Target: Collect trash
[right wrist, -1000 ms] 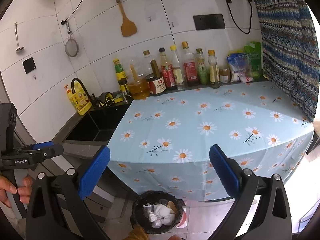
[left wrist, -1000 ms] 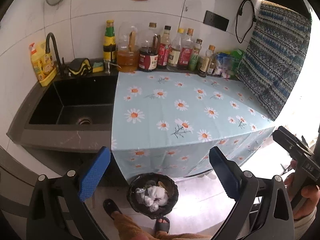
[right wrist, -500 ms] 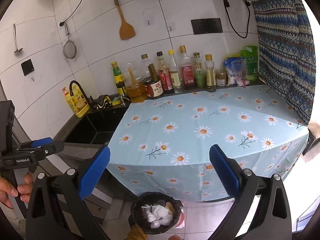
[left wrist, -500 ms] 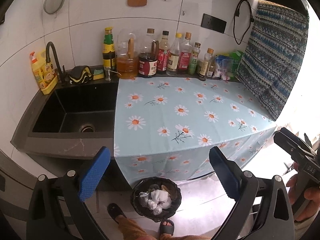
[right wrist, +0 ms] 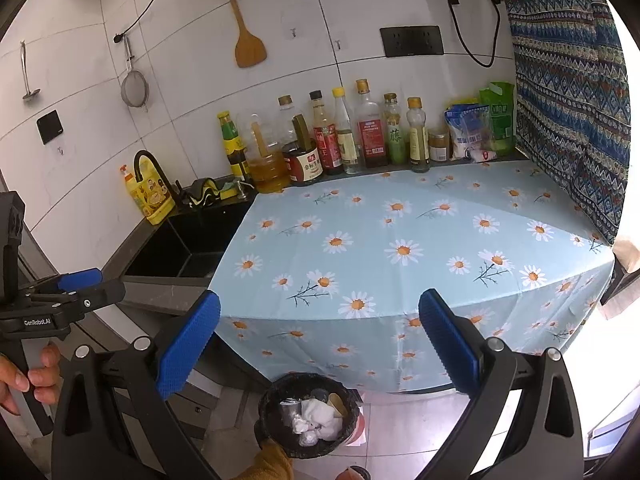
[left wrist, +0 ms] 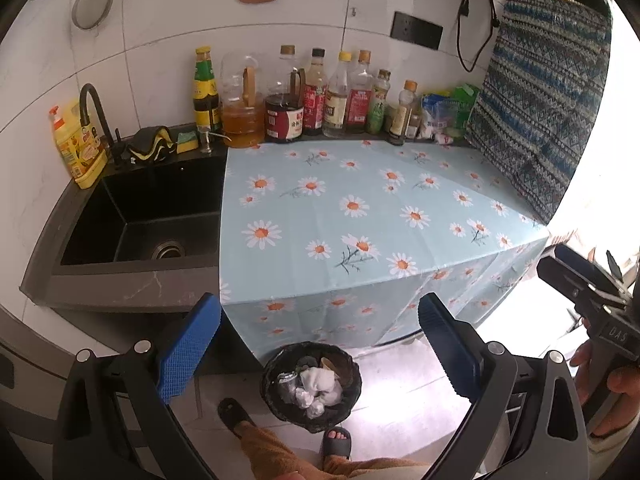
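Observation:
A black bin (left wrist: pixel 311 386) lined with a dark bag stands on the floor below the counter front, holding crumpled white paper and other scraps; the right wrist view shows the bin (right wrist: pixel 308 416) too. My left gripper (left wrist: pixel 318 346) hangs open above it, nothing between its blue pads. My right gripper (right wrist: pixel 318 344) is open and empty as well, held back from the counter edge. The daisy-print cloth (left wrist: pixel 360 216) on the counter carries no loose trash. Each gripper appears in the other's view, held by a hand.
A black sink (left wrist: pixel 140 216) with a tap lies left of the cloth. Several bottles (left wrist: pixel 320 96) and packets line the back wall. A patterned curtain (left wrist: pixel 540 112) hangs at the right. A person's sandalled feet (left wrist: pixel 336 444) stand beside the bin.
Both grippers have drawn back and risen a little, so the counter and bin sit slightly lower and farther in view. Both stay open and empty.

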### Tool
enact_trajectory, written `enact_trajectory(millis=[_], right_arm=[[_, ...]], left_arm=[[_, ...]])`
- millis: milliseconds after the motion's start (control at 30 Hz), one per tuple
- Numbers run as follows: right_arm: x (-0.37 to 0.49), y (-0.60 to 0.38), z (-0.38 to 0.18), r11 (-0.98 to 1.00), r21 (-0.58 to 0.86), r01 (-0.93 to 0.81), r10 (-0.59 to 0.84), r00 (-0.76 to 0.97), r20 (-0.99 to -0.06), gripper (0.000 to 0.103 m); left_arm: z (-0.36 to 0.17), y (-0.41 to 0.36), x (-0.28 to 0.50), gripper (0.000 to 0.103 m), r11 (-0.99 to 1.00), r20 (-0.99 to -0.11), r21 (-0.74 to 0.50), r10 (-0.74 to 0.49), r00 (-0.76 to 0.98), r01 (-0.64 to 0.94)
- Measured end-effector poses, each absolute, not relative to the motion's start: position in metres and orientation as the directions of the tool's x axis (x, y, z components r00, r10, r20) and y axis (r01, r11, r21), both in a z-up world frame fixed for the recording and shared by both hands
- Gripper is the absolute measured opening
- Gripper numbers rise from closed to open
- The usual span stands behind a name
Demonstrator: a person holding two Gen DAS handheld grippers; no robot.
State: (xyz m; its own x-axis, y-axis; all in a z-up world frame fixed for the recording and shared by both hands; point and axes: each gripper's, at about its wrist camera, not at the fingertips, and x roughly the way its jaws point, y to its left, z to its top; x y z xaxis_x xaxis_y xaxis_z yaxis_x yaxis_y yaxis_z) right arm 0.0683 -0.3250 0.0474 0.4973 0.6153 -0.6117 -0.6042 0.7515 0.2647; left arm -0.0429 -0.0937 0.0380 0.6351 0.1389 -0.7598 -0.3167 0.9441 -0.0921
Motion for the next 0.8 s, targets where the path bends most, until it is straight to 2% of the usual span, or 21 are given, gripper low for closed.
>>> enact_trajectory(millis=[800], right_arm=[[0.0704,-0.3294,0.0397,0.759,0.263,-0.596,0.606,0.499,-0.62,0.099]], left_arm=[[0.0304,-0.0982,-0.0437,0.096,0.947,-0.755,-0.129,0.099,0.648,-0.295]])
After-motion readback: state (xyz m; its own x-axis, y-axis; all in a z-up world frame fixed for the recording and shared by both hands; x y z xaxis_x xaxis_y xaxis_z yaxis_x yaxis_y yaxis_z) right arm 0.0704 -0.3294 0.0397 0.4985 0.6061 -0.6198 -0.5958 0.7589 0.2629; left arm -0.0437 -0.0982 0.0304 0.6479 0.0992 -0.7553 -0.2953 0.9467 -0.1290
